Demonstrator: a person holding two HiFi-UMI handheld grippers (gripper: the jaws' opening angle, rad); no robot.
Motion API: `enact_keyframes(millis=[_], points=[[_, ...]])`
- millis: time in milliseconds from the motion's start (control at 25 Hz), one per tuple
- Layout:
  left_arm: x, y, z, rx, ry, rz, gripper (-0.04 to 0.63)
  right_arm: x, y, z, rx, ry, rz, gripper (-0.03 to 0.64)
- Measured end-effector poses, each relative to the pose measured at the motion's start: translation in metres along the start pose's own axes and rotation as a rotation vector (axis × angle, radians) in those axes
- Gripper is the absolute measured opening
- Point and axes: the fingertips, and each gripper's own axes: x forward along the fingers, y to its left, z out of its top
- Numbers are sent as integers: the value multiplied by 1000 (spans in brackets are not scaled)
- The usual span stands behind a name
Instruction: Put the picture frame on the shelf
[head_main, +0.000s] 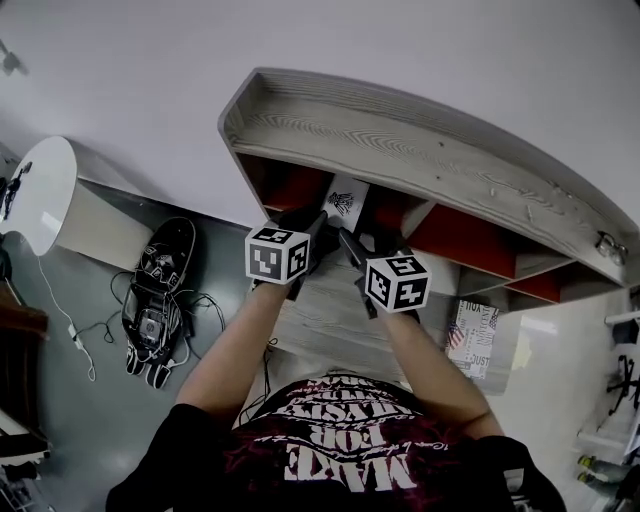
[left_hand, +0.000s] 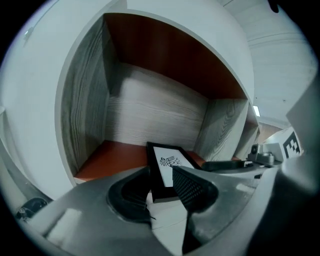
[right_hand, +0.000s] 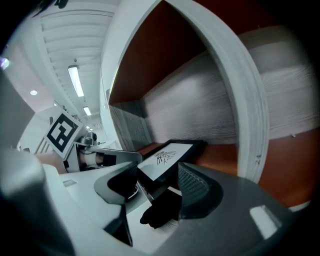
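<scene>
The picture frame (head_main: 347, 200) is black-edged, with a white sheet and a small black emblem. It lies tilted, its far end inside a red-floored compartment of the wood-grain shelf (head_main: 420, 140). In the left gripper view the frame (left_hand: 169, 166) has its near corner between the ribbed fingers (left_hand: 192, 187), and my left gripper (left_hand: 162, 192) is shut on it. In the right gripper view the frame (right_hand: 167, 157) reaches between the jaws of my right gripper (right_hand: 157, 187), which stands open with its pads off the frame. The frame's black stand (right_hand: 160, 212) hangs below. Both grippers (head_main: 305, 235) (head_main: 352, 250) sit side by side at the compartment's mouth.
A white upright divider (right_hand: 250, 115) edges the compartment close on the right. Neighbouring red compartments (head_main: 465, 240) run to the right. On the floor at the left lie a black device with cables (head_main: 160, 300) and a white rounded table (head_main: 40, 190). A printed box (head_main: 470, 340) stands at the right.
</scene>
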Motion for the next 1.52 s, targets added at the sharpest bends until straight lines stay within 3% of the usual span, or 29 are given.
enact_keyframes(millis=[280,440,520,760,1120,1520], points=[[-41,0,25,13,-197,29,149,-38,6,16,-68,-72,-9,269],[-80,-14,37,30,-294,18,95,-79,8,25,-103,-138,-42,159],[-99,-25,40,56,-330,7,0,-99,11,29,-122,-168,-47,47],[-141,-48,35,150,-337,-10,0,-151,28,36,-225,-231,-77,28],[-211,-59,19,173,-366,-52,0,-221,47,17,-203,-279,-165,26],[-281,-79,-9,216,-369,-102,0,-287,109,-10,-188,-324,-241,26]])
